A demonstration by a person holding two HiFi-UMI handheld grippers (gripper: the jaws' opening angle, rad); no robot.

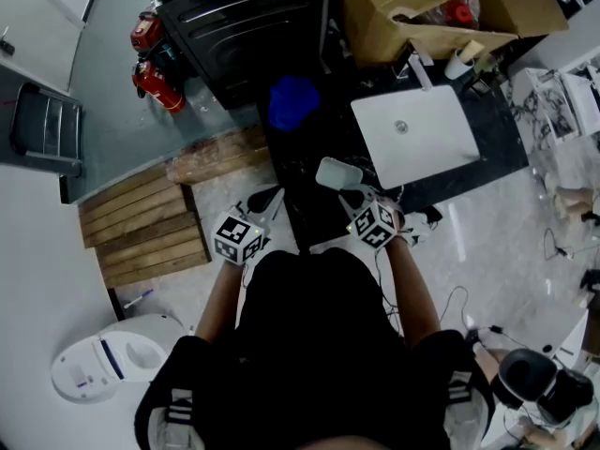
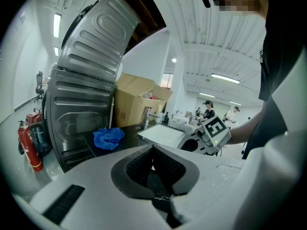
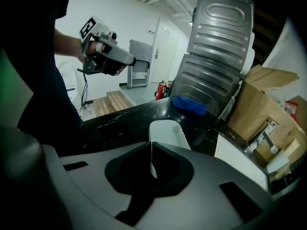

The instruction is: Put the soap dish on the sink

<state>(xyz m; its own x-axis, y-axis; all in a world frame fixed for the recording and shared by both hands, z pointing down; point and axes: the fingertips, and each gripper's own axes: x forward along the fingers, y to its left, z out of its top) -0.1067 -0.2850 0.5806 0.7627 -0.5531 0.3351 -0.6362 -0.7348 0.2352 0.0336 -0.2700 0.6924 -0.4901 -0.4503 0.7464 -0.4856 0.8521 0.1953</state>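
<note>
The white soap dish (image 1: 336, 171) hangs over the near part of the black countertop (image 1: 309, 204), left of the white sink (image 1: 431, 148). My right gripper (image 1: 354, 195) is shut on the dish's near rim. In the right gripper view the dish (image 3: 166, 132) sticks out past the jaws, and its thin edge is pinched at the right gripper (image 3: 152, 145). My left gripper (image 1: 265, 204) is held off the counter's left edge, shut with nothing in it. In the left gripper view the left gripper (image 2: 153, 150) points toward the sink (image 2: 160, 134).
A blue cloth (image 1: 292, 101) lies on the counter behind the dish. A cardboard box (image 1: 412, 12) stands behind the sink, with a faucet (image 1: 419, 68) at the sink's back edge. On the floor at left are a wooden pallet (image 1: 145, 223) and red fire extinguishers (image 1: 155, 64).
</note>
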